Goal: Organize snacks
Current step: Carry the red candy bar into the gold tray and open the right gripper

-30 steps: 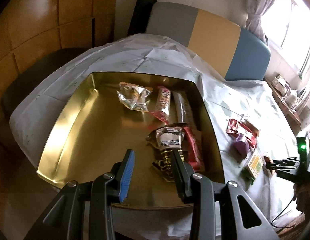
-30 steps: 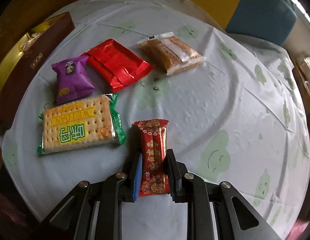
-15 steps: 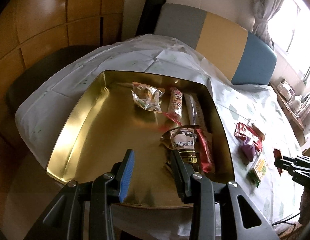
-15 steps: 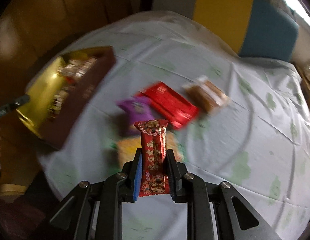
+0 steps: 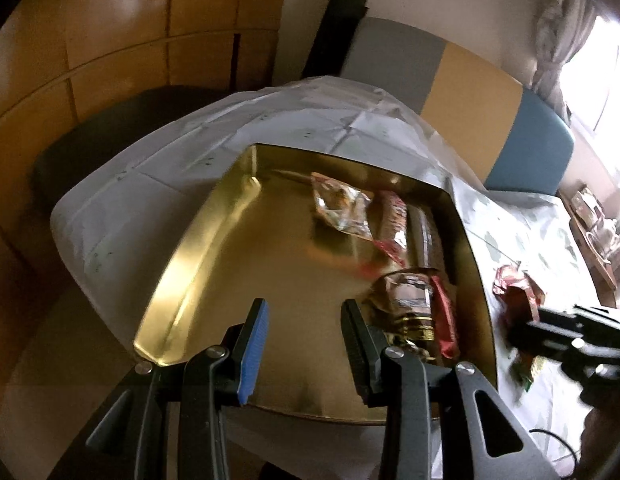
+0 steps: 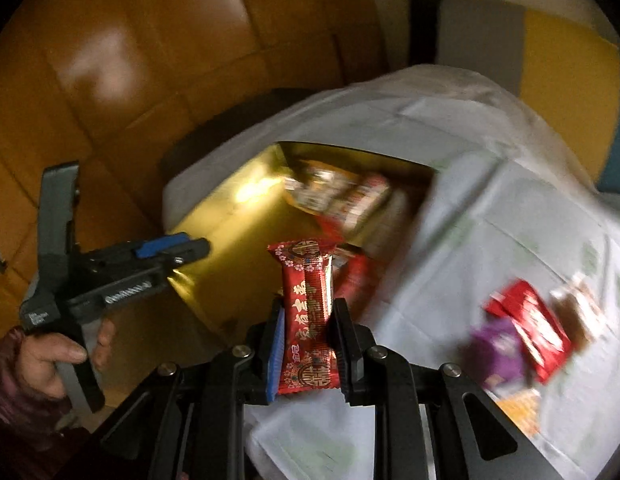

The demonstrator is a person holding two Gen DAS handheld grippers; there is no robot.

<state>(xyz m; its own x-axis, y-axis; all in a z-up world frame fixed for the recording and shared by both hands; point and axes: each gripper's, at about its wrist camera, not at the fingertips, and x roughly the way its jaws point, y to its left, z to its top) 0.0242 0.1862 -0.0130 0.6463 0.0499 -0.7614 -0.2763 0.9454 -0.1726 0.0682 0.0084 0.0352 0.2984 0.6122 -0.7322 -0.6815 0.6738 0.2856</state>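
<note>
Right gripper [image 6: 307, 344] clamped on red snack [image 6: 308, 312], now carried off the cloth [image 6: 490, 208] to the gold tray [image 5: 181, 280] edge; release inside comes next. Left gripper [image 5: 303, 344] part open, empty, over tray. Four packets [image 6: 526, 328] remain on the cloth.

One shiny gold metal tray [image 5: 177, 264], about five snack packets inside it, one red candy packet with gold writing [image 6: 307, 312] up in the air, one purple packet [image 6: 496, 350], one flat red packet [image 6: 528, 330], two black grippers, one white tablecloth [image 5: 157, 168]
</note>
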